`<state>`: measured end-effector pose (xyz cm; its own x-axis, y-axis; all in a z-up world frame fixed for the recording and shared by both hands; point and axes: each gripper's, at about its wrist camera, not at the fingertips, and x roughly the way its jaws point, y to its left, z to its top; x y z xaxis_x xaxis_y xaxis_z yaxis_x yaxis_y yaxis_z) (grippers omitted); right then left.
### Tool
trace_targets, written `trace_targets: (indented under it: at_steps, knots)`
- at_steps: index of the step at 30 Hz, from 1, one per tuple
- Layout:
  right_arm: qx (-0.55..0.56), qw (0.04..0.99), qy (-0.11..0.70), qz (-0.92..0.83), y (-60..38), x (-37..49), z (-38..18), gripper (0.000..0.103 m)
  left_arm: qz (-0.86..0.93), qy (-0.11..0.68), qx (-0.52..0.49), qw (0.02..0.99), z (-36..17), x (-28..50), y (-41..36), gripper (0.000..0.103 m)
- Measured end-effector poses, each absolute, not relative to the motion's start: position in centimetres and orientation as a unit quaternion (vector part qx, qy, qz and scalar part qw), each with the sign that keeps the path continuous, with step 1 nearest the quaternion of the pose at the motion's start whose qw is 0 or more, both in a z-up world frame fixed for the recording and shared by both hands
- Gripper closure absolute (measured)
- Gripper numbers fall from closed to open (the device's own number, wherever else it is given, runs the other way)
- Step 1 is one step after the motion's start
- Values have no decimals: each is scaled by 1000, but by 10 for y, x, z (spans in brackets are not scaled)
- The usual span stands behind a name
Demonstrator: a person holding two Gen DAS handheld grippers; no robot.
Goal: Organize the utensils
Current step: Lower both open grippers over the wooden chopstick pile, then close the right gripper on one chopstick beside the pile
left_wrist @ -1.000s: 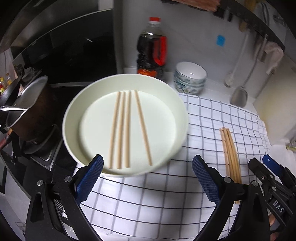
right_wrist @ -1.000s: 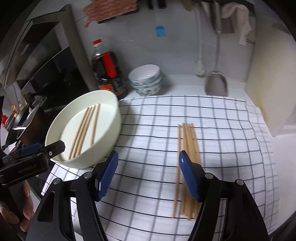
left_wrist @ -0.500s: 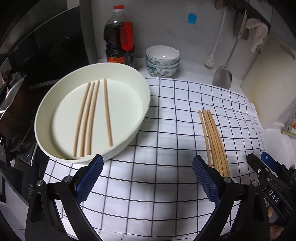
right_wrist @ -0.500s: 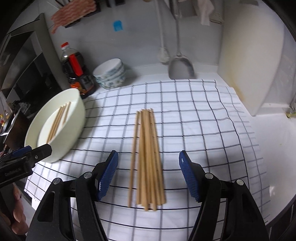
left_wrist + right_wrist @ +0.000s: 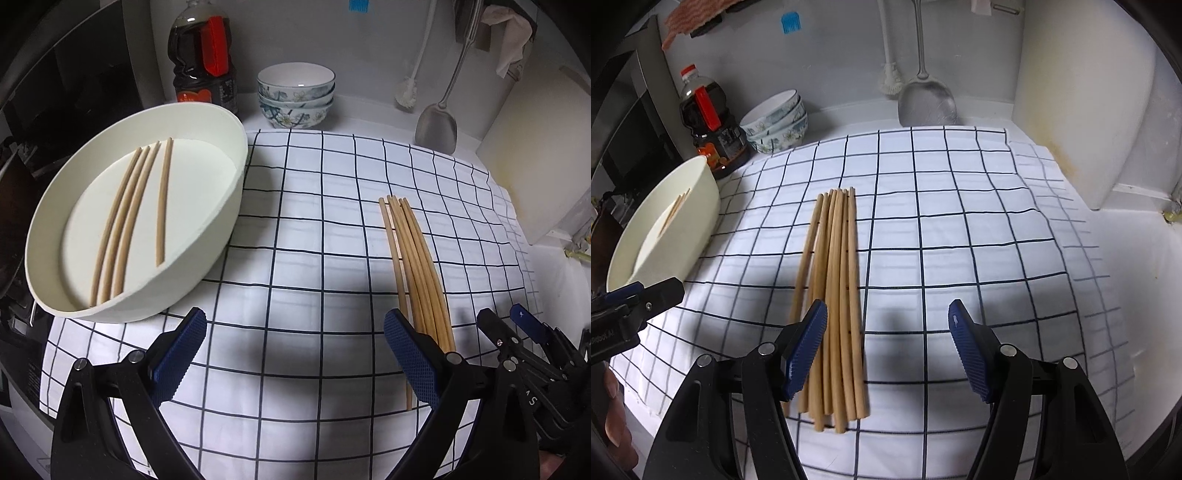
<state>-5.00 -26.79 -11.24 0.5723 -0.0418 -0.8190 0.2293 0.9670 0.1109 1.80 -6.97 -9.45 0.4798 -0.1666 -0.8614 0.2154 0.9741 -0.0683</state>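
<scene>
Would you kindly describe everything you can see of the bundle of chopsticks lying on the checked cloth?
The bundle of chopsticks is a loose sheaf of pale, plain sticks that look like wood or bamboo, about six or seven. They lie flat on the checked cloth, side by side and partly overlapping, close together at the far ends and slightly fanned at the near ends. Only the cloth touches them. The right gripper hangs open just above their near ends, its left pad in front of them.

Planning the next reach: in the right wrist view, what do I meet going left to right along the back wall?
Sauce bottle → stacked bowls → dish brush → metal spatula → white cutting board, leaning at the far right.
</scene>
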Motion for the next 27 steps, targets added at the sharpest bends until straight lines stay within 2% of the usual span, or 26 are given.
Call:
trace_targets:
  at_steps: [11, 27]
  knots:
    - [86, 881, 460, -67, -271, -27, -142, 38, -107, 505, 28, 856, -121, 29, -87, 8]
    - [47, 882, 465, -56, -266, -16, -156, 38, -105, 515, 28, 850, -137, 35, -98, 8]
